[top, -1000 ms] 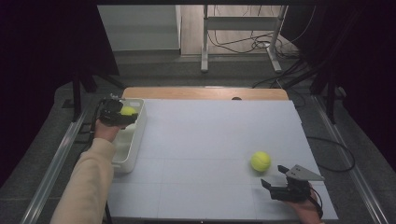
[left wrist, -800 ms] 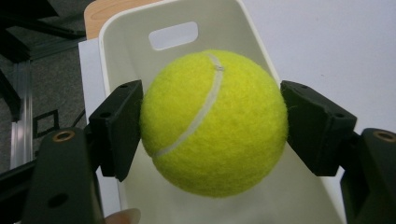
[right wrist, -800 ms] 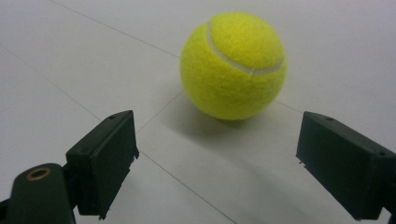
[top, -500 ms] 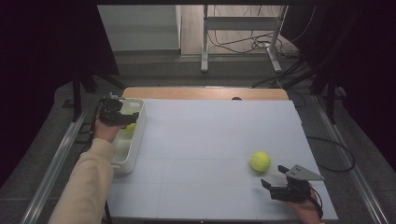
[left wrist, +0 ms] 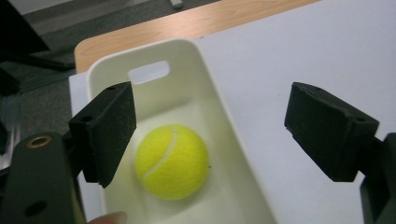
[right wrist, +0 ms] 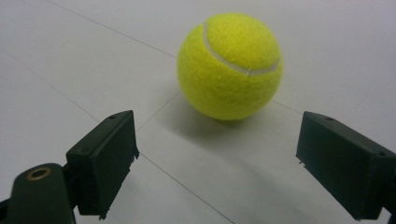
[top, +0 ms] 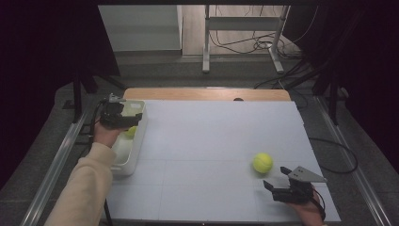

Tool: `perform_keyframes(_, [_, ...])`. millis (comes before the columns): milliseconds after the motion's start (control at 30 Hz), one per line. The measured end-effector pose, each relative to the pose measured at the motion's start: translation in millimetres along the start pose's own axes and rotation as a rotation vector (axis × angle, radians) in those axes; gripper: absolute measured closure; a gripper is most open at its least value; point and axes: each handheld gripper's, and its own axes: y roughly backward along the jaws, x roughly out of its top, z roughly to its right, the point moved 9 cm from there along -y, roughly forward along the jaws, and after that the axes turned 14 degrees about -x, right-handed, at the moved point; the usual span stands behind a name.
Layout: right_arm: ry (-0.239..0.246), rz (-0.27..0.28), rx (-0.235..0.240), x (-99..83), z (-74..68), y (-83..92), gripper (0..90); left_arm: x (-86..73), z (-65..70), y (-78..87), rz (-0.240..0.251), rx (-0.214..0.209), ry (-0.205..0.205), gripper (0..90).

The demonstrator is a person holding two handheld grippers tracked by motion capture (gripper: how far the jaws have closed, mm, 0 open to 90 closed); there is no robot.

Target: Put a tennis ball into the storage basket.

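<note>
— yellow felt, two of them: one tennis ball down in the white bin, loose on the floor of it, clear of both pads.
— and the left gripper?
— above that bin at the left edge of the table, jaws just come apart and standing wide, nothing between them. ball plainly let go.
— so half done, by the look of it?
— seems so. one ball binned; second tennis ball out on the mat, toward the near right corner, not yet picked up.
— right gripper?
— low on the mat just behind that ball, jaws spread wide, empty, aimed straight at it in the right gripper view. close, not touching.
— left to do, then?
— probably a short push forward, a squeeze on the ball, then a carry across to the bin. long way over, bin well apart from it.
— surface?
— pale grey-white mat with faint grid lines, laid over a wooden tabletop showing as a strip along the far edge.
— room?
— dark all round. grey floor beyond, a metal stand with cables trailing at the back, rails along both sides of the table.
</note>
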Motion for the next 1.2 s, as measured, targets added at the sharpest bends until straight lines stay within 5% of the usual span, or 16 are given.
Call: perform_keyframes(1200, [0.001, 0.004, 0.002, 0.8, -0.3, -0.1, 13.0, 5.0, 65.2, 8.3, 0.126, -0.243, -0.053, 18.5])
